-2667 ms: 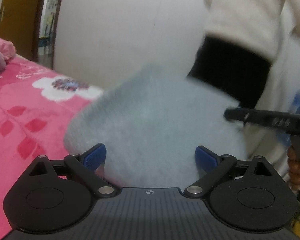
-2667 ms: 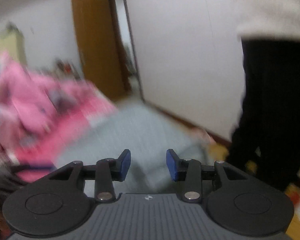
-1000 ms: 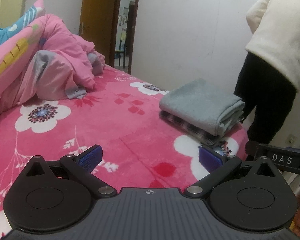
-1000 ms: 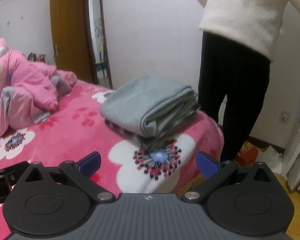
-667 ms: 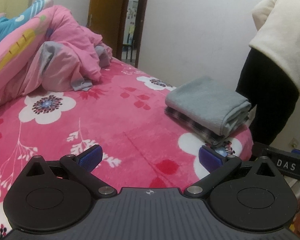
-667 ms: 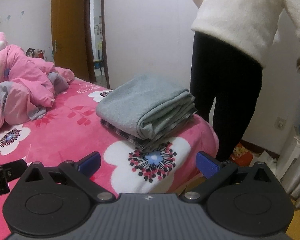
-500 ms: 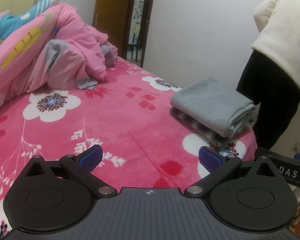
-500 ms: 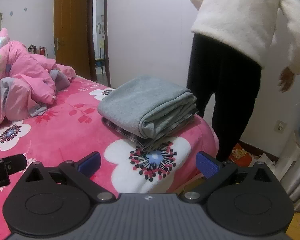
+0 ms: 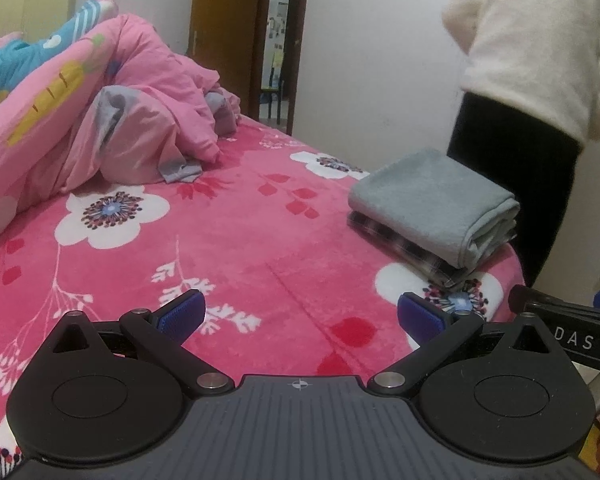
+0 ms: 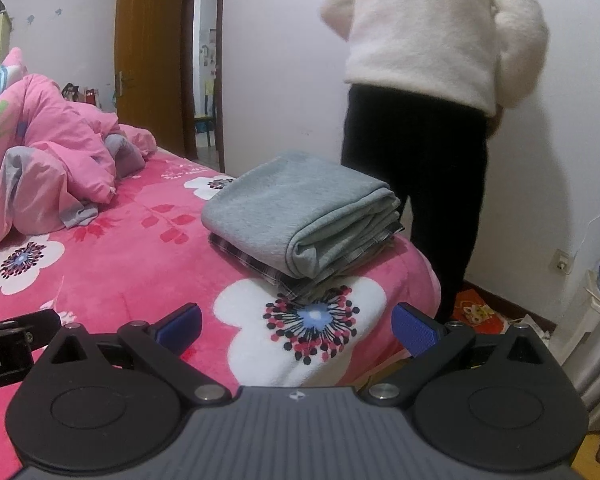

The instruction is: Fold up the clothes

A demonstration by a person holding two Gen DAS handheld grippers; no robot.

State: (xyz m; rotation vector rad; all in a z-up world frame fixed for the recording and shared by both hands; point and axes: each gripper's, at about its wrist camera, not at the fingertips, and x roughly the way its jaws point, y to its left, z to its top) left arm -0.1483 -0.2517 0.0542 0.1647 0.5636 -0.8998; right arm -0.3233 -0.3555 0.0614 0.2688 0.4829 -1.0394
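A bed (image 9: 228, 240) covered with a pink floral blanket is seen in both views, with a crumpled pink quilt (image 9: 140, 120) heaped at its far left. A person in a cream sweater (image 10: 432, 28) and black trousers is seen standing beside the bed's corner. A folded grey garment (image 10: 296, 208) is laid on a folded plaid garment (image 10: 256, 264) near that corner. The left tool (image 9: 300, 316) and the right tool (image 10: 296, 326) are held released above the blanket, well apart from the stack, nothing being gripped.
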